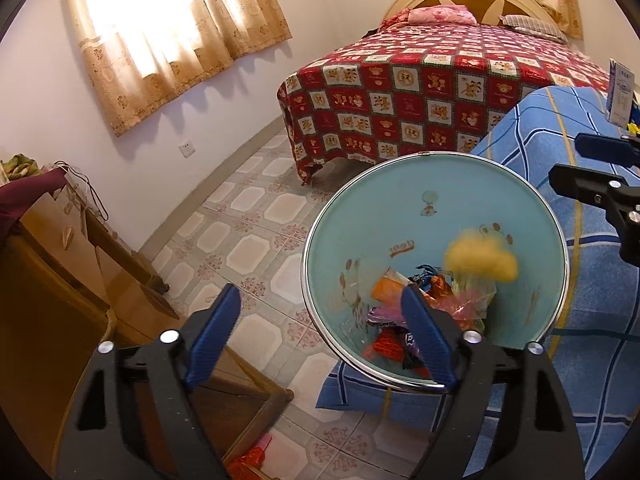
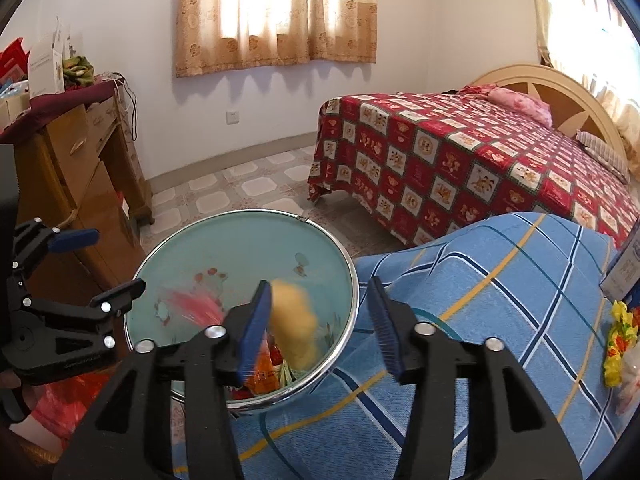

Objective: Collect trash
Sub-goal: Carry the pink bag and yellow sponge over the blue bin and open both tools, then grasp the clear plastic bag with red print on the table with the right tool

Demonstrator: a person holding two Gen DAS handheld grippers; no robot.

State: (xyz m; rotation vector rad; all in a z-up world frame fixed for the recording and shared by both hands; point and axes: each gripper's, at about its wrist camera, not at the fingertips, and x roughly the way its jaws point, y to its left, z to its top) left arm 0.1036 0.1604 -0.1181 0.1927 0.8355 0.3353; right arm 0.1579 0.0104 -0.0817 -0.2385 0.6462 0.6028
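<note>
A light blue trash bin with a metal rim stands beside the blue checked cloth; it also shows in the right wrist view. Several coloured wrappers lie at its bottom. A blurred yellow piece of trash is in mid-air inside the bin, also in the right wrist view. My left gripper is open and empty, its right finger over the bin's near rim. My right gripper is open and empty, just above the bin's rim. A yellow wrapper lies on the cloth at the right.
A table under a blue checked cloth is right of the bin. A bed with a red patterned cover stands behind. A wooden cabinet is at the left. A white carton stands on the cloth. The floor is tiled.
</note>
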